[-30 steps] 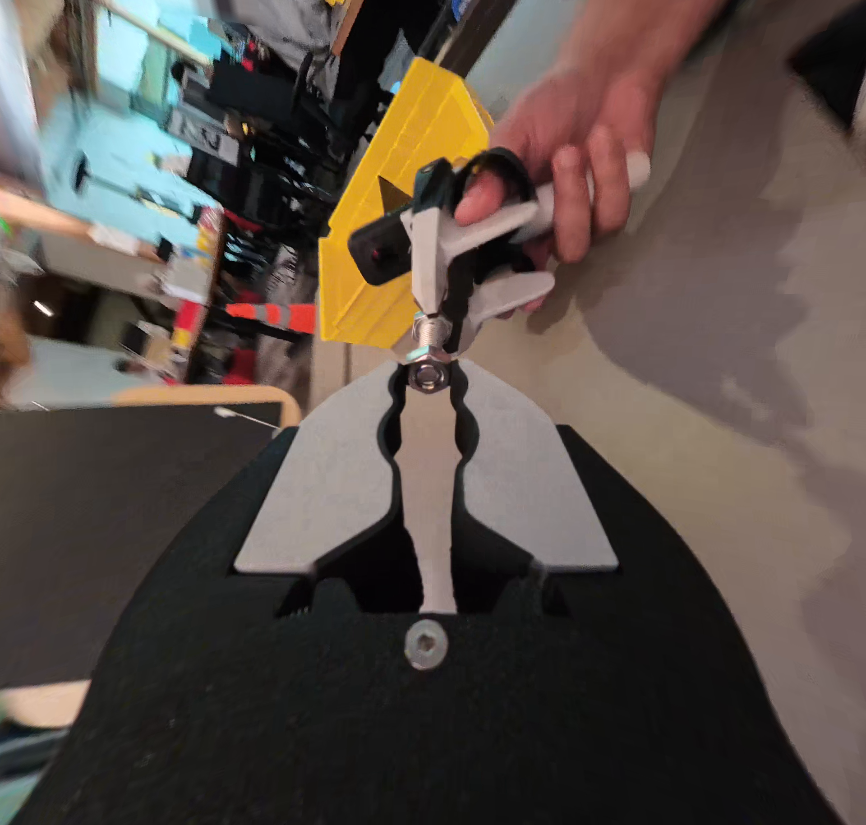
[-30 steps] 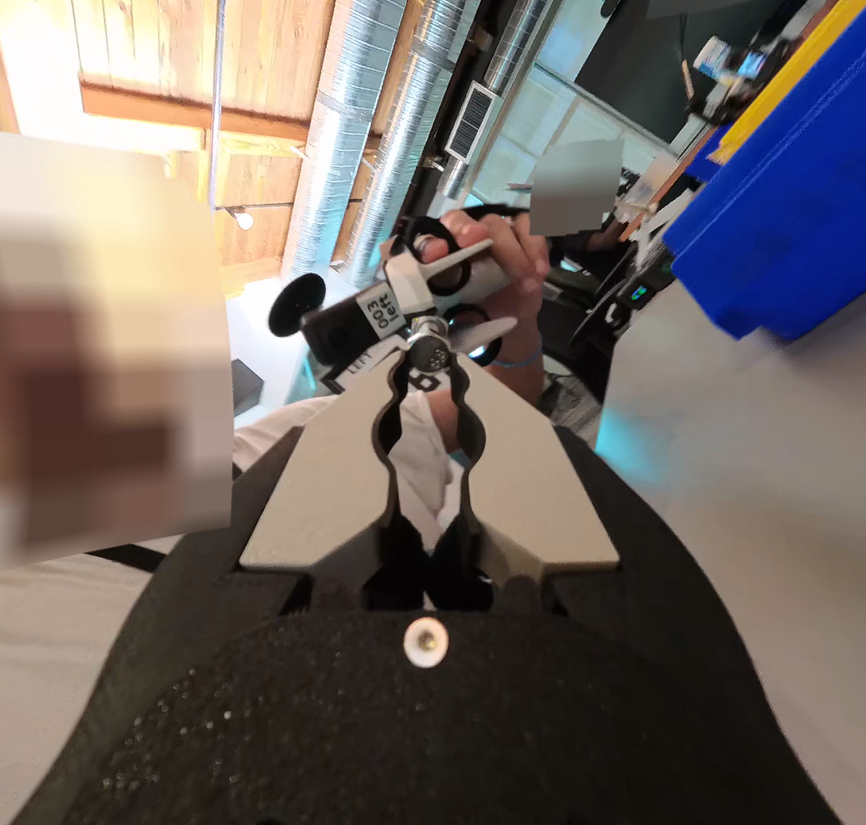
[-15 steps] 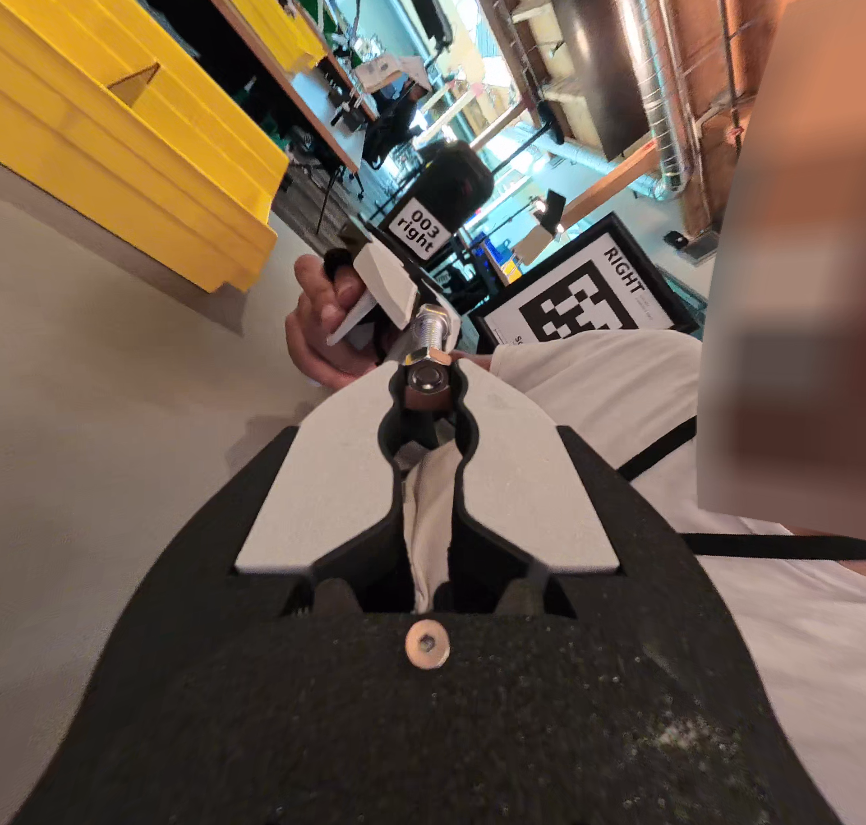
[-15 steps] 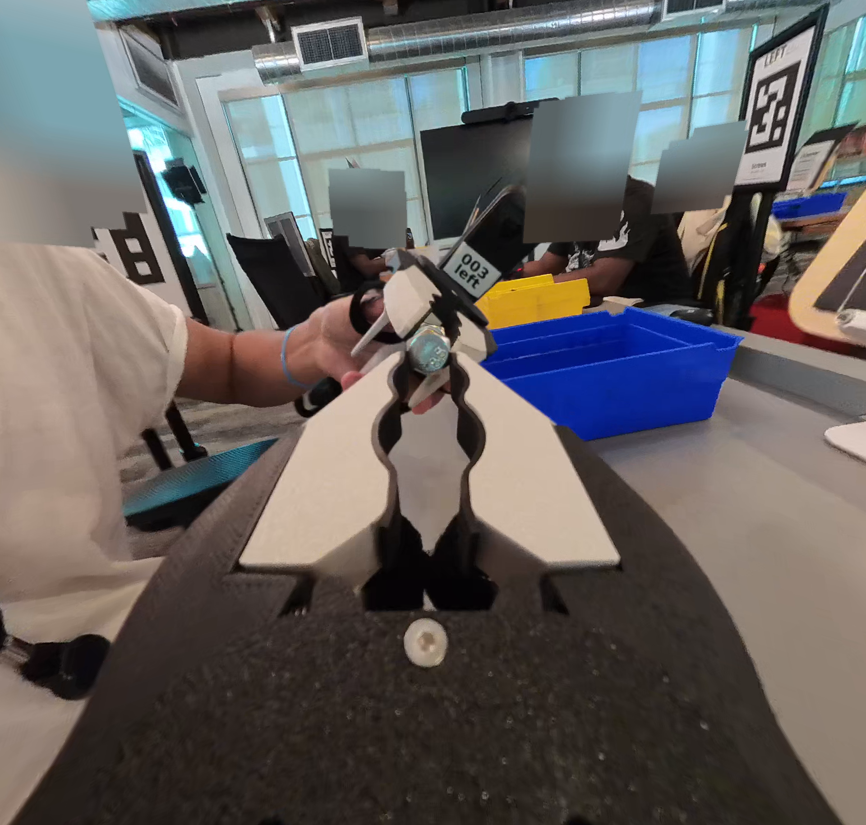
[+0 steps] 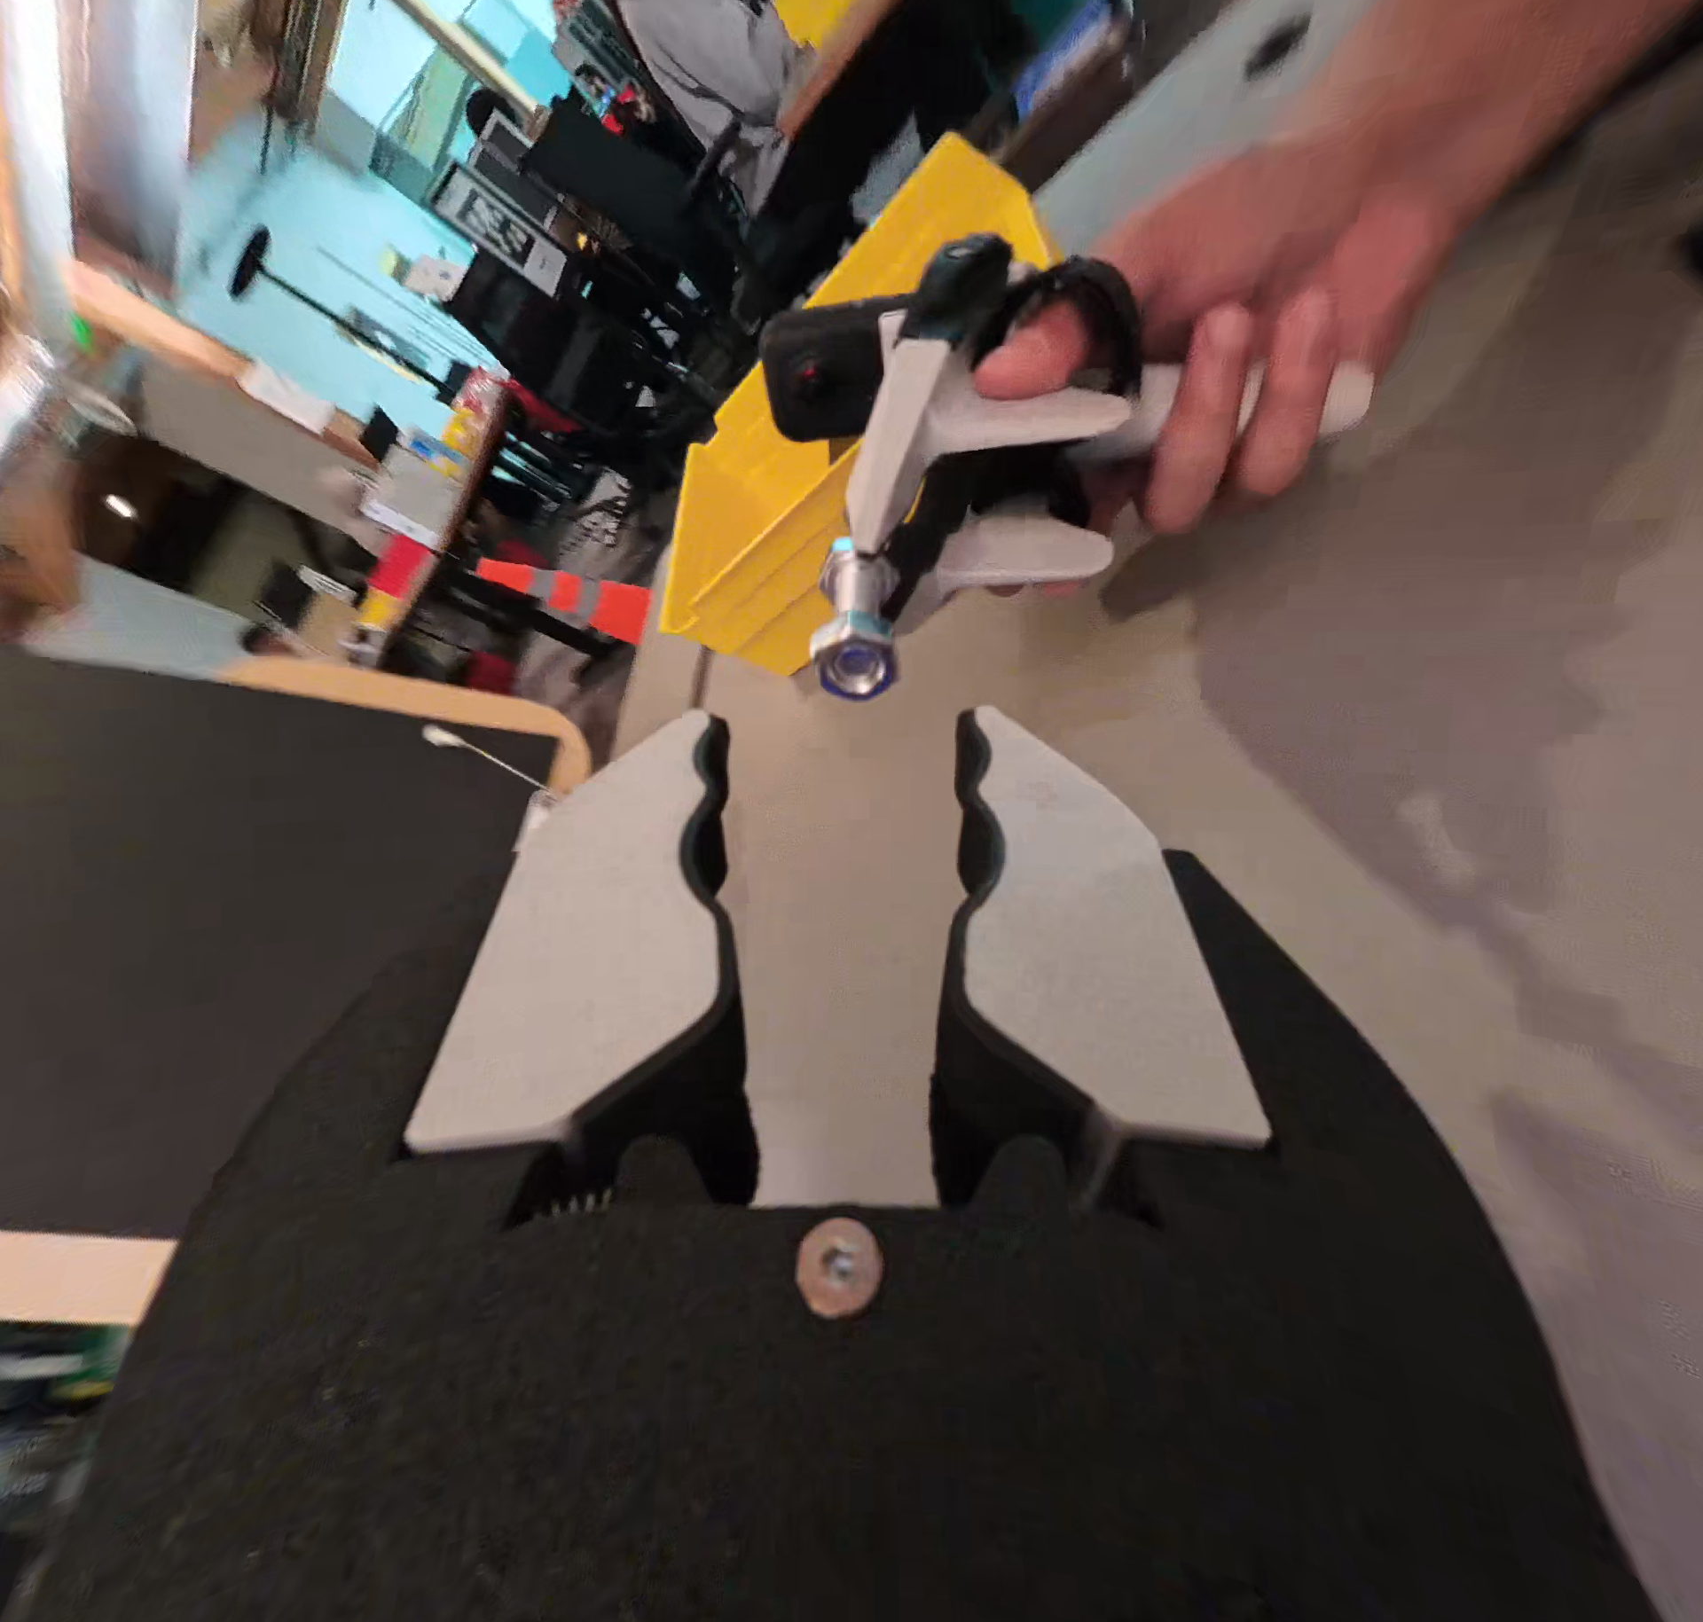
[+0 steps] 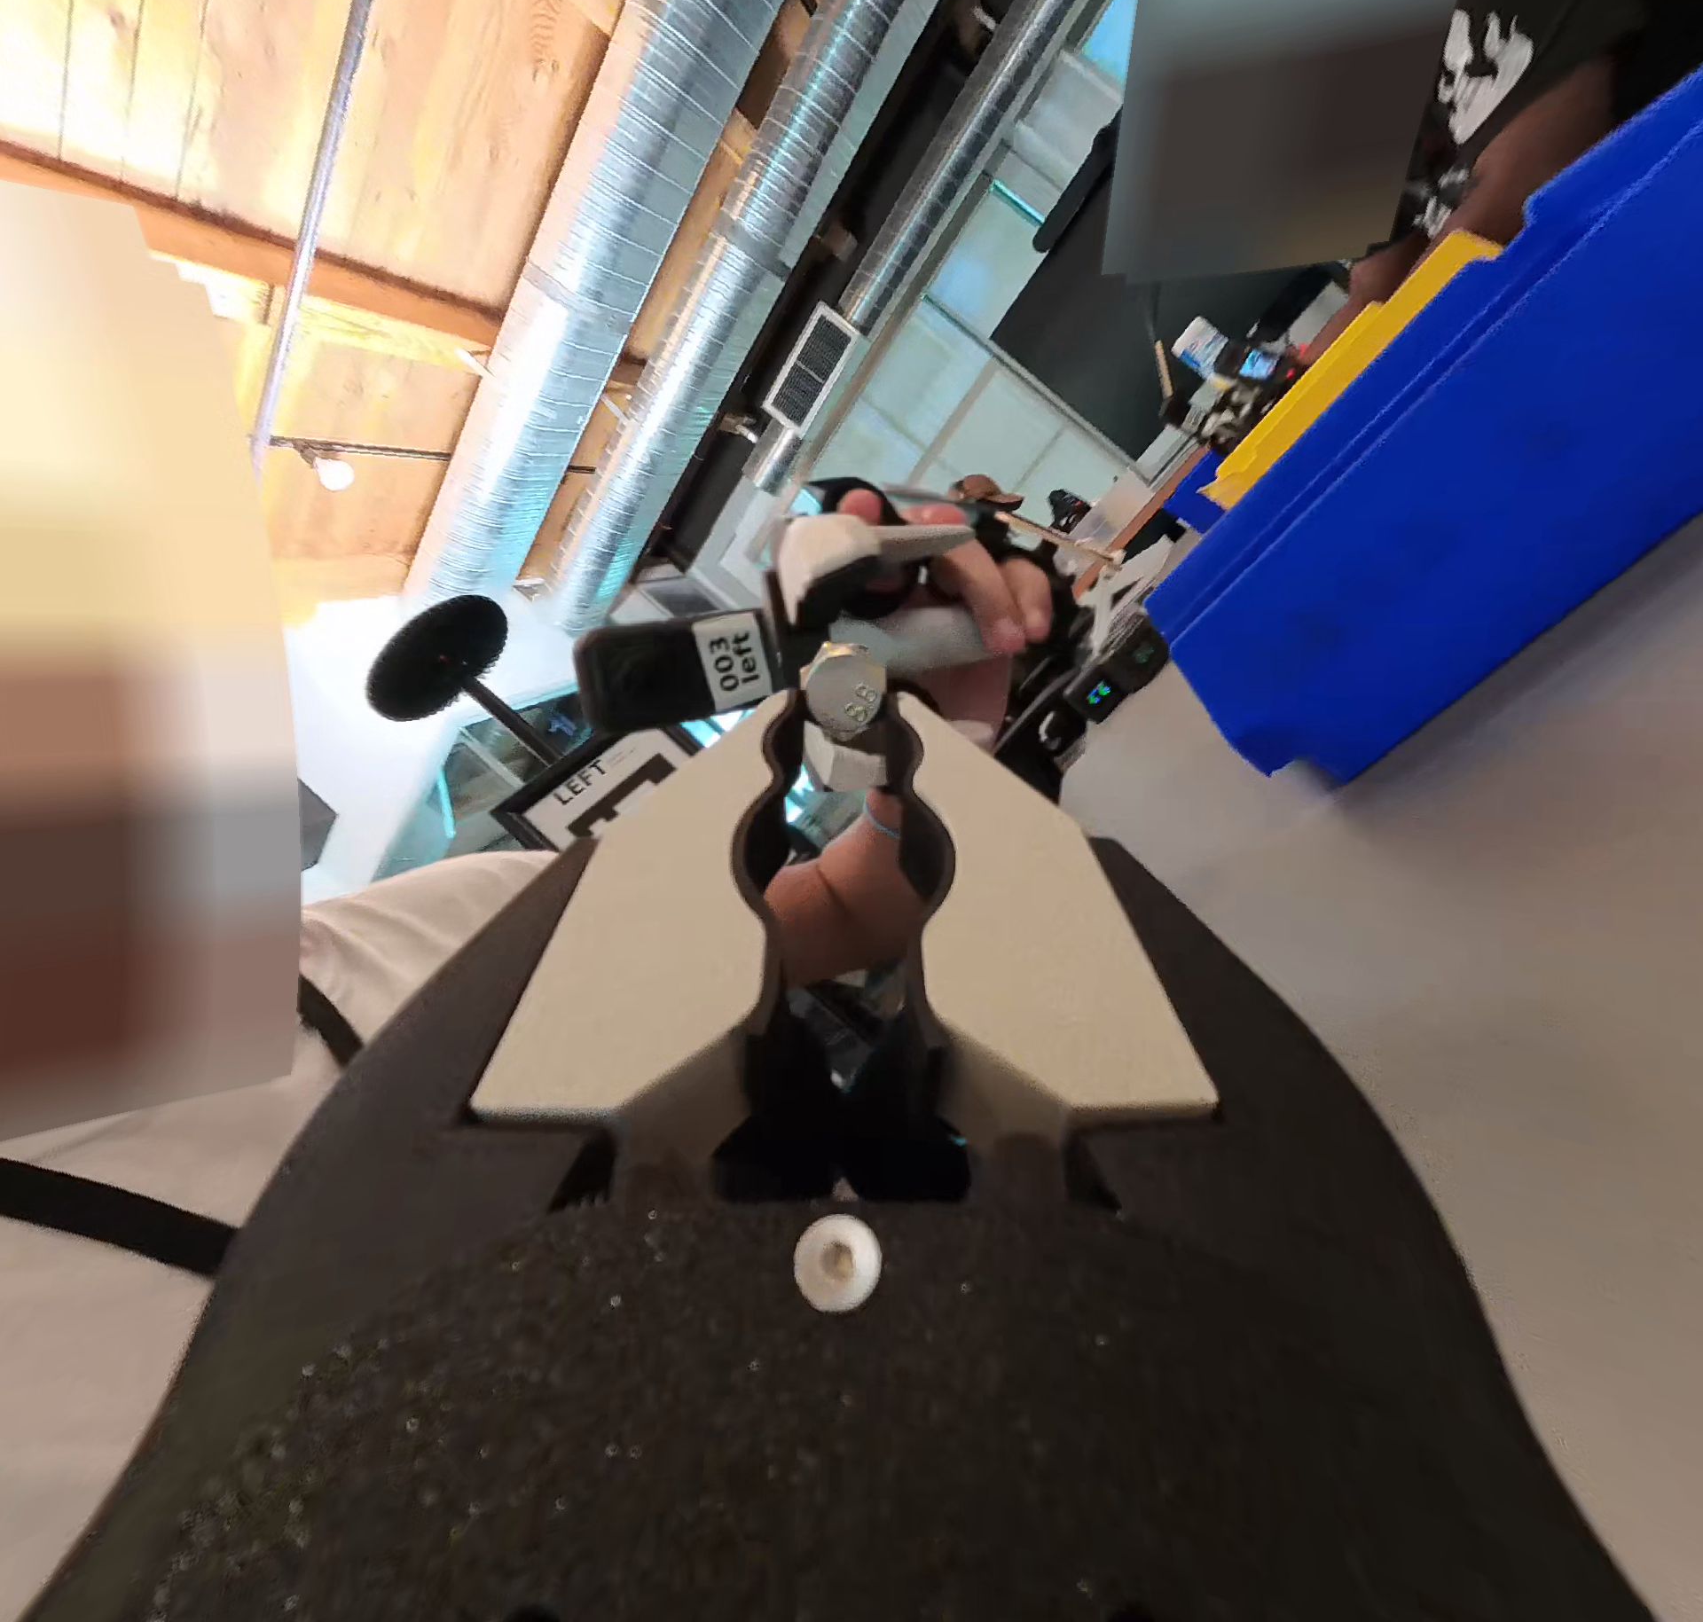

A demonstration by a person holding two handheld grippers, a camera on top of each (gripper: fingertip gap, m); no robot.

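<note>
In the left wrist view, your left gripper had its jaws wide apart with nothing between them but the grey tabletop beyond. Just past the fingertips, and clear of both, hung the silver bolt with a hex nut threaded on the end facing the camera. Your right gripper had the bolt clamped by its far end, with your right hand wrapped round the handle. Behind the bolt sat a yellow bin on the tabletop, and to the left of the bolt a black board with a pale wooden edge filled the side of the view. The background was blurred.

In the right wrist view, your right gripper was closed on the bolt's hex head, both fingertips pressed against its sides at the very tip of the jaws. Directly behind the bolt head your left gripper faced the camera, with your left hand on the handle; I could not tell the set of its jaws from this side. To the right of the bolt head a blue bin stood on the tabletop, with a yellow one behind it. Up and to the left of the bolt head ran silver ducts under a wooden ceiling.
</note>
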